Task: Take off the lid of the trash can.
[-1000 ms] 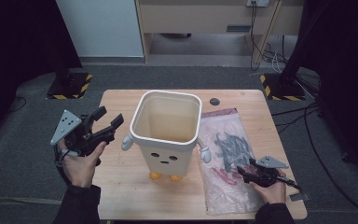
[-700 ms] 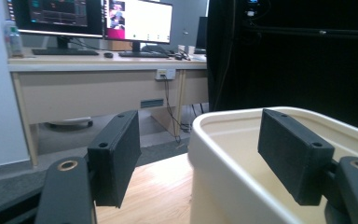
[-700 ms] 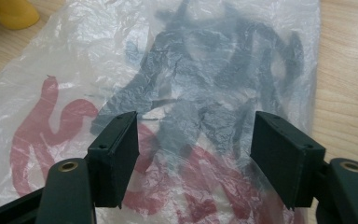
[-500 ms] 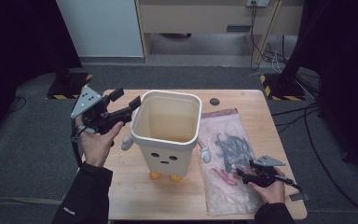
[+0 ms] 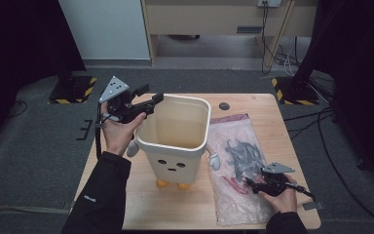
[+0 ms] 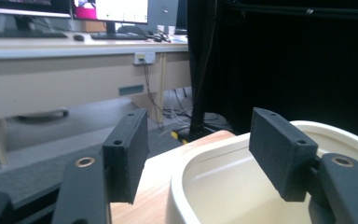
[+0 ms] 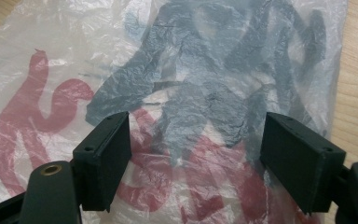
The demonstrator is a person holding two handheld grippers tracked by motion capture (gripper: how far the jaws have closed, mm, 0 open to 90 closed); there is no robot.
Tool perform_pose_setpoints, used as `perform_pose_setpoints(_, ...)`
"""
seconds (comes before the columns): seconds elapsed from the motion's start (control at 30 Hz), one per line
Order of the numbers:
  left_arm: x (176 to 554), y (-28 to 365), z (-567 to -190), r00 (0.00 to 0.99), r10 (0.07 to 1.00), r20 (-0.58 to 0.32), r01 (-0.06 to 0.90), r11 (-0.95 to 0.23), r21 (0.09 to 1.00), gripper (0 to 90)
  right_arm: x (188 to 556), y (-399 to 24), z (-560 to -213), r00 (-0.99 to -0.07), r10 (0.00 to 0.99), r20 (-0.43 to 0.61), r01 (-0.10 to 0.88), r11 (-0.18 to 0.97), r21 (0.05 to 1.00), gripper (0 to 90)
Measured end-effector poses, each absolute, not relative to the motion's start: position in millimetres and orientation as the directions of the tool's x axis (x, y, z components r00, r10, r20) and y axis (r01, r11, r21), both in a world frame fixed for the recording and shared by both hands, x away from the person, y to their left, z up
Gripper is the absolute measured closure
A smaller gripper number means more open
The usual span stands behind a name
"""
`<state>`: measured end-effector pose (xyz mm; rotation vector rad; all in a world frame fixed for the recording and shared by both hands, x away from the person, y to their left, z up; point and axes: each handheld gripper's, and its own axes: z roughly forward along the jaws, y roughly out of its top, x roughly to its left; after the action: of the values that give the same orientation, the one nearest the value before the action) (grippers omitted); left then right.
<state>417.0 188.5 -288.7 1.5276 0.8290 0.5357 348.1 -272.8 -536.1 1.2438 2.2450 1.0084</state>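
Note:
A cream bin (image 5: 175,163) with a face, small arms and orange feet stands mid-table. My left gripper (image 5: 150,95) hovers at its back left rim, open; its jaws have just been closing a little. In the left gripper view the bin's rim (image 6: 223,158) lies in the gap of the left gripper (image 6: 205,140), and neither pad touches it. A clear plastic bag (image 5: 236,146) with grey and red print lies flat to the right of the bin. My right gripper (image 5: 251,182) rests low over its near part, open, its jaws just widened. In the right gripper view the right gripper (image 7: 196,149) frames the bag (image 7: 182,70), pinching nothing.
The wooden table (image 5: 258,105) has a small dark round spot (image 5: 224,106) near its back edge. Yellow-black striped bases (image 5: 73,90) stand on the floor behind both back corners, with cables (image 5: 282,58) at the right. A desk (image 6: 51,70) stands beyond.
My left gripper has travelled from the table's left side up and rightward to the bin's rim. The right gripper has stayed on the bag, its jaws slightly wider.

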Motion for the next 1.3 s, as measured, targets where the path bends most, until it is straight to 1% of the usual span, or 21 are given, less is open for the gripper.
perform_pose_setpoints(0.13,420.0,184.3,-288.6,0.643,0.757,-0.112,0.206,-0.030,0.978,44.5,348.6,-272.7,-536.4,-0.538,0.843,0.008,0.570,0.357,0.740,22.2)
perform_pose_setpoints(0.27,425.1,178.1,-294.3,0.633,0.772,-0.064,0.232,-0.110,0.967,48.8,348.2,-272.0,-536.6,-0.538,0.843,0.017,0.576,0.352,0.738,21.1)
perform_pose_setpoints(0.33,428.2,177.8,-298.6,0.633,0.770,-0.080,0.256,-0.110,0.960,51.1,348.2,-271.9,-536.6,-0.538,0.843,0.018,0.576,0.352,0.738,21.0)
perform_pose_setpoints(0.4,429.4,179.1,-301.5,0.625,0.771,-0.123,0.299,-0.091,0.950,52.4,348.3,-271.9,-536.6,-0.539,0.842,0.018,0.576,0.352,0.738,20.7)
perform_pose_setpoints(0.5,431.1,179.9,-303.4,0.627,0.768,-0.135,0.326,-0.101,0.940,54.0,348.7,-272.3,-536.7,-0.542,0.840,0.009,0.572,0.361,0.737,20.5)
perform_pose_setpoints(0.6,431.6,178.5,-303.5,0.620,0.775,-0.122,0.344,-0.129,0.930,54.6,348.7,-272.2,-536.7,-0.541,0.841,0.010,0.572,0.360,0.737,20.4)
perform_pose_setpoints(0.77,432.1,176.0,-302.0,0.601,0.792,-0.111,0.356,-0.140,0.924,58.1,348.7,-272.2,-536.6,-0.541,0.841,0.010,0.572,0.359,0.737,20.4)
perform_pose_setpoints(1.07,433.7,175.1,-300.0,0.600,0.794,-0.097,0.366,-0.164,0.916,59.0,348.9,-272.0,-536.7,-0.540,0.841,0.011,0.573,0.358,0.737,20.2)
perform_pose_setpoints(1.2,434.9,172.1,-296.7,0.598,0.799,-0.062,0.366,-0.204,0.908,62.2,348.8,-272.0,-536.7,-0.540,0.842,0.011,0.573,0.358,0.737,20.2)
perform_pose_setpoints(1.3,434.9,171.2,-295.6,0.592,0.801,-0.085,0.385,-0.189,0.903,62.6,348.8,-272.2,-536.5,-0.542,0.840,0.010,0.573,0.360,0.736,20.2)
